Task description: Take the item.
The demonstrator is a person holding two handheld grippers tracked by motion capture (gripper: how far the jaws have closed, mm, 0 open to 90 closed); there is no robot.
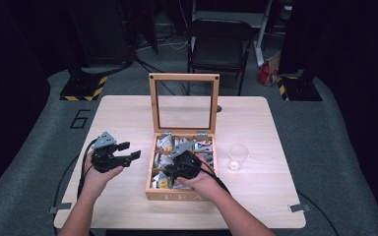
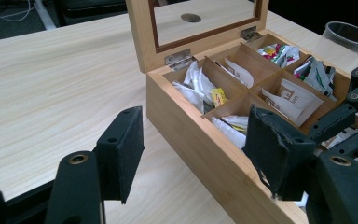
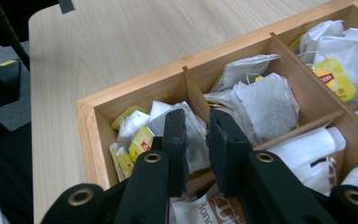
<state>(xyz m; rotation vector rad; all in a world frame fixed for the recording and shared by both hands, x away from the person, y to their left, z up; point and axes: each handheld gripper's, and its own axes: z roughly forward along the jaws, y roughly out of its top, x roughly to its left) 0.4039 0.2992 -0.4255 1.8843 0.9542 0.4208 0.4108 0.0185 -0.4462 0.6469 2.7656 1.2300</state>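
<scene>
So there's a light wooden tea box (image 1: 181,194) with a glass-paned lid (image 1: 184,103) standing open and upright, sitting mid-table on a pale wooden table (image 1: 256,123). Everything below is relative to that box.

The right gripper (image 1: 173,173) is over the box, tipped down into its near-left compartment. In the right gripper view its two black jaws sit close together with just a narrow slot between them, hovering right above the divider between that corner compartment and the one next to it. I can't make out any bag actually pinched between the pads, so I'd call it nearly closed but gripping nothing. Just past the jaw tips there's a white paper tea bag (image 3: 193,135), lying in the corner compartment among a few yellow-tagged tea bags (image 3: 141,142). The neighbouring compartment has more white tea bags (image 3: 265,105).

The left gripper (image 1: 128,150) is off to the left of the box, held above the bare table, not touching anything. Its jaws are spread apart and empty; the left gripper view shows the box's left wall between them in the background.

To the right of the box, standing a bit apart from it, is a clear plastic cup (image 1: 237,156), upright.
</scene>
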